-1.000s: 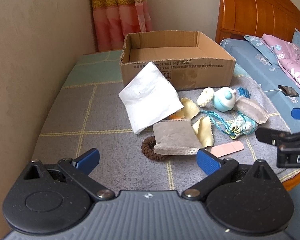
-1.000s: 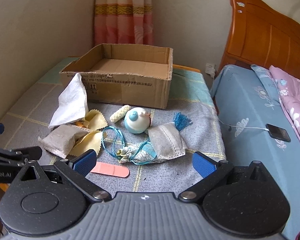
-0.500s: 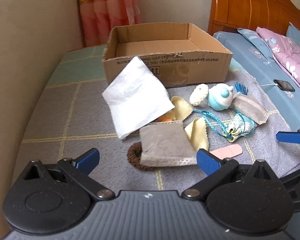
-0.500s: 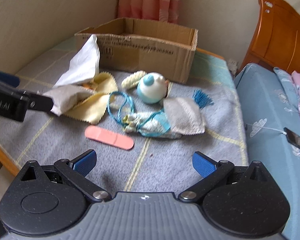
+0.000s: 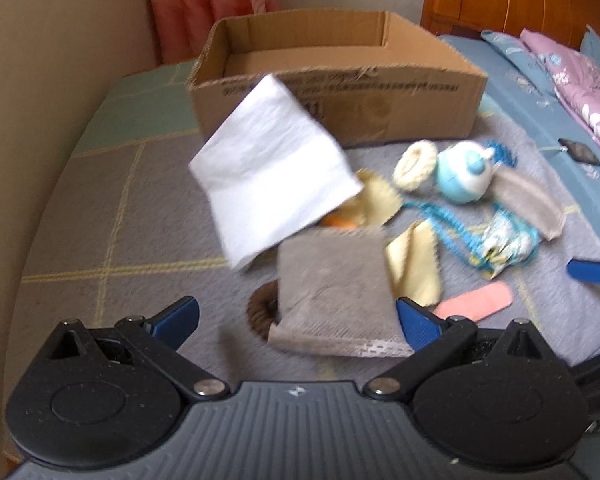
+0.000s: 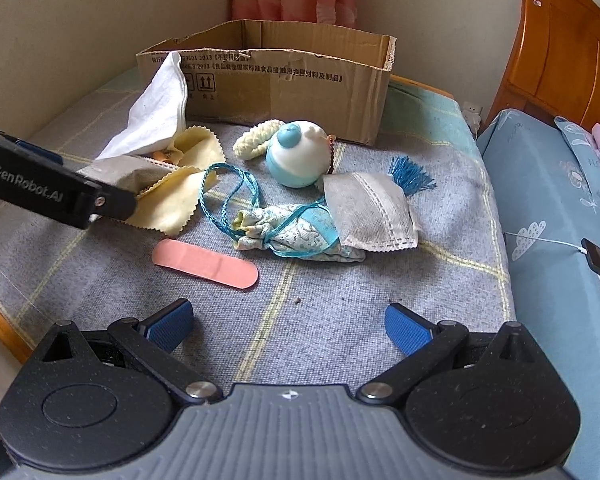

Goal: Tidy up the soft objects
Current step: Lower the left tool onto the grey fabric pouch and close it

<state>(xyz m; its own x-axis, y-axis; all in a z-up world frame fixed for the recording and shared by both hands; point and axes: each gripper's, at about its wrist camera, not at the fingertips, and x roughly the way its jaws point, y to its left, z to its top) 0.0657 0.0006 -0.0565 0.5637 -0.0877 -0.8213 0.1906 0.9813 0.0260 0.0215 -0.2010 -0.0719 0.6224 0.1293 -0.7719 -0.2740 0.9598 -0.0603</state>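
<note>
Lying between spread left fingers (image 5: 418, 322), grey mask (image 5: 334, 292), right fingers (image 6: 404, 328) spread near pink bandage (image 6: 205, 263)

Left gripper (image 5: 296, 322): speckled matte black body, two round pivot housings, ribbed grey centre plate with small white logo. Silver screw heads at linkage joints. Blue textured fingertip pads (image 5: 176, 316). Right gripper (image 6: 290, 322): same build and colours. Left unit's side, seen from right wrist view, bears white "GenRobot.AI" lettering.
</note>
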